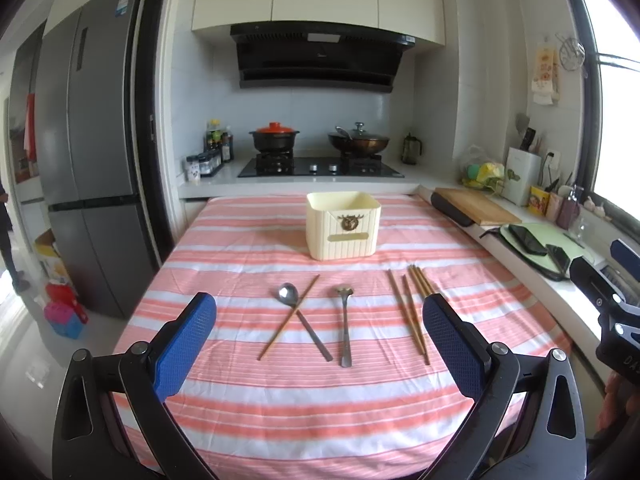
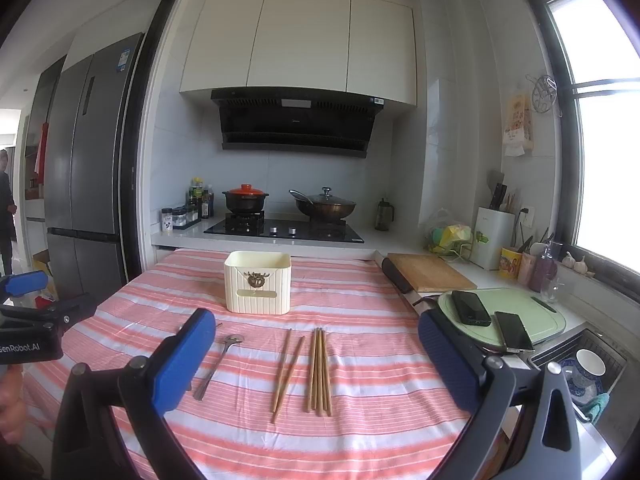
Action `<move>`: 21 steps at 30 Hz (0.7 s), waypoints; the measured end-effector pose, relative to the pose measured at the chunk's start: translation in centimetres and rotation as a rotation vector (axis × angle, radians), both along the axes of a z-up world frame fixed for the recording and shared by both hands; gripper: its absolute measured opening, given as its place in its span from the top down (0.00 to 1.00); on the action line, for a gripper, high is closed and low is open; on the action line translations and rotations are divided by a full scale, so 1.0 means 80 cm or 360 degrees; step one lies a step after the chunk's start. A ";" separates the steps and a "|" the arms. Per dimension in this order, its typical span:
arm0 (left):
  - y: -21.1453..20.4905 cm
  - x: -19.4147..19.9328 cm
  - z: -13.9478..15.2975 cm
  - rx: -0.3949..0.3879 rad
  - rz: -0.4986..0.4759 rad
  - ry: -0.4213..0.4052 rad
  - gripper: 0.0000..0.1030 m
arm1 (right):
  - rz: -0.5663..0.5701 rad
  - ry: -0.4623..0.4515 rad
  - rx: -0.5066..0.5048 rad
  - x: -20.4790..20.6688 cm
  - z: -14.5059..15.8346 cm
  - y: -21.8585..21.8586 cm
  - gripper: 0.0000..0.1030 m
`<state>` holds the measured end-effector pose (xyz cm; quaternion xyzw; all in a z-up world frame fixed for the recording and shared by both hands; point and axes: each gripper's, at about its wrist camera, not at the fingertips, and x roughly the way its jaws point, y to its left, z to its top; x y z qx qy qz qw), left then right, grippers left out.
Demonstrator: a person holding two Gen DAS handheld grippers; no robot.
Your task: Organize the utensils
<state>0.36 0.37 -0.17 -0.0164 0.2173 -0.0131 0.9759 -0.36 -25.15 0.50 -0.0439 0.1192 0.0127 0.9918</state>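
On the striped cloth [image 1: 248, 400] lie two spoons [image 1: 286, 293], seven chopsticks [image 2: 319, 372], one holder [image 1: 343, 225]; both jaws gape empty.

Beyond the striped desk [image 2: 360, 440] you have a stove with a red-lidded pot [image 2: 245, 198] and a lidded wok [image 2: 325, 204]. To your right, a wooden cutting board [image 2: 430, 272] sits beside a green board [image 2: 536, 312] carrying two phones. A grey fridge [image 1: 88, 168] stands left.

A daylit kitchen with white wall cabinets [image 2: 300, 40] above a black range hood [image 2: 296, 124] straight ahead, a grey refrigerator [image 1: 88, 152] to the left, and a bright window [image 2: 600, 120] to the right.
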 end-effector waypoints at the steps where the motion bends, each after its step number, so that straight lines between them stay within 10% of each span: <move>1: 0.000 0.000 0.000 0.0000 -0.0001 -0.0001 0.00 | 0.0001 0.0000 -0.0001 0.000 0.000 0.000 0.00; 21: -0.005 0.002 -0.004 -0.0004 -0.0003 0.0005 0.00 | 0.0004 0.0006 -0.0008 0.002 0.001 0.002 0.00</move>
